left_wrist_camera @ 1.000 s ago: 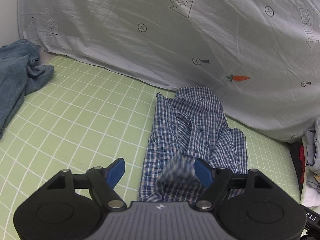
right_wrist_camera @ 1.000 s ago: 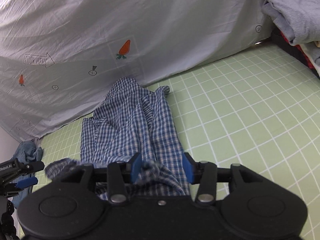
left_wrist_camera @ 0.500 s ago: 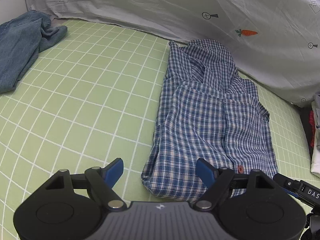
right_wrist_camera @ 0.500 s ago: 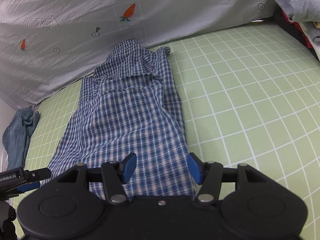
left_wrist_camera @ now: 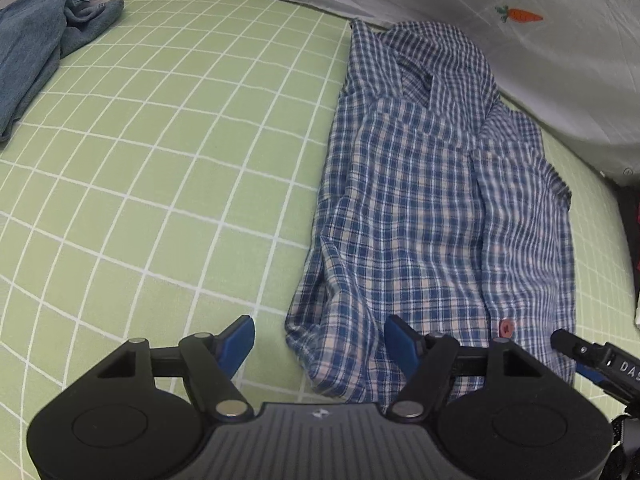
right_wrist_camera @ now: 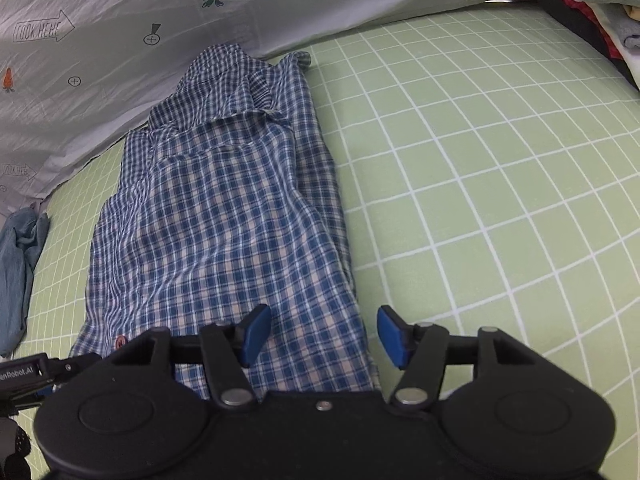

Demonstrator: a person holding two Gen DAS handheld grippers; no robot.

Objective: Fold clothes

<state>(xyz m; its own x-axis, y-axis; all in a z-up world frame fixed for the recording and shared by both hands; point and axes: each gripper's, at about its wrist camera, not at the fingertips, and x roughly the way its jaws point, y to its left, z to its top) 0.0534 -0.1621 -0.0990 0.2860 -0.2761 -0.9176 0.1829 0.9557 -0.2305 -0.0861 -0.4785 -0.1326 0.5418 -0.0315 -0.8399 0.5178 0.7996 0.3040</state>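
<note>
Left wrist view: a green checked sheet (left_wrist_camera: 168,168) carries the blue plaid shirt (left_wrist_camera: 432,200), folded long beside a grey quilt (left_wrist_camera: 560,60). The left gripper (left_wrist_camera: 320,340) hovers wide open, empty, at the hem.

Right wrist view: the right gripper (right_wrist_camera: 324,334) gapes empty over the shirt's edge.

- The pale grey printed sheet (right_wrist_camera: 120,20) carries an outlined arrow (right_wrist_camera: 42,31) with "LOOK HERE" inside it; the first letter is creased.
- A smaller arrow (right_wrist_camera: 18,171) lower on the same sheet bears the same words, fainter.
- The black tool (left_wrist_camera: 600,360) at the right edge of the left wrist view shows white letters "DAS", cut off by the frame.
- The black tool (right_wrist_camera: 36,370) at the left edge of the right wrist view reads "enRobot.AI", its start cut off.
</note>
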